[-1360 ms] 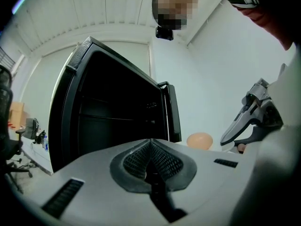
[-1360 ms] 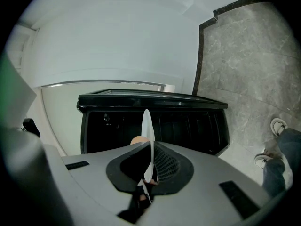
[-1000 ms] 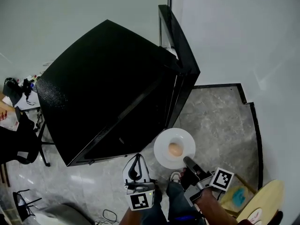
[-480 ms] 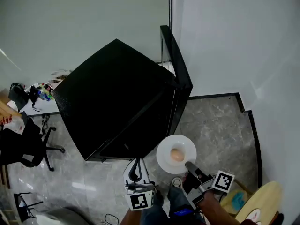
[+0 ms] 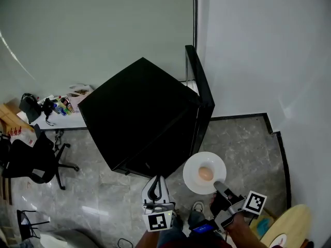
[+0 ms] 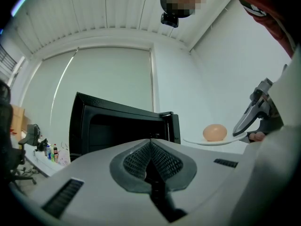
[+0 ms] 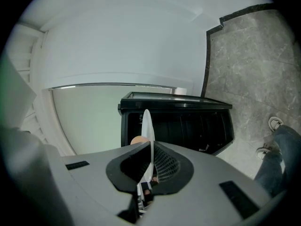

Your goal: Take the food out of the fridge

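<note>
Overhead, egg (image 5: 205, 173) on plate (image 5: 192, 168), edge-on in right gripper (image 7: 150, 149)

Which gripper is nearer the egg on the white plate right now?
Right. The right gripper clamps the plate by its near rim, close to the egg. The left gripper is shut, empty, apart from the plate on its left.
</note>
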Motion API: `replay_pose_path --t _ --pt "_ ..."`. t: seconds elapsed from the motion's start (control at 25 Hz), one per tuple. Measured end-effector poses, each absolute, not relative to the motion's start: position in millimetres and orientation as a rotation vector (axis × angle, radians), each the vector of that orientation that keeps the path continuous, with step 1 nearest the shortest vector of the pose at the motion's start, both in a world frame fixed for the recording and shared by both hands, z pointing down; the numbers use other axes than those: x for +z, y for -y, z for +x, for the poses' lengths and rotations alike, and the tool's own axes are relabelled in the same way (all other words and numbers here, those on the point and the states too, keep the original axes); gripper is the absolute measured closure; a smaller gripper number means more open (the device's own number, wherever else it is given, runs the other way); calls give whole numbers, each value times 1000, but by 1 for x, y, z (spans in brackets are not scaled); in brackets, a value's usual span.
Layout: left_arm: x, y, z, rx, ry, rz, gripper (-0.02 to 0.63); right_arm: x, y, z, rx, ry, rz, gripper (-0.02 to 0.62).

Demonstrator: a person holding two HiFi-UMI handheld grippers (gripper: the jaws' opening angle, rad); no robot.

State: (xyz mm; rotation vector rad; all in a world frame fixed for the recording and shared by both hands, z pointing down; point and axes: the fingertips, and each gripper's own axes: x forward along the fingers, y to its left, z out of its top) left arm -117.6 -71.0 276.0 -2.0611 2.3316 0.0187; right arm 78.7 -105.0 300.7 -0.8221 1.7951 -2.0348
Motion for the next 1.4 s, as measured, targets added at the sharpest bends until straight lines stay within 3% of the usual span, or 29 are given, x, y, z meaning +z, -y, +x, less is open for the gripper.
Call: replay_pose_path --t 0.68,1.4 --pt "236 46 -143 10 -2370 -2024 592 247 74 74 -2037 -1828 -752 566" --pt "214 35 -119 47 -2273 -2090 592 234 55 67 -2020 -1839 -708 566"
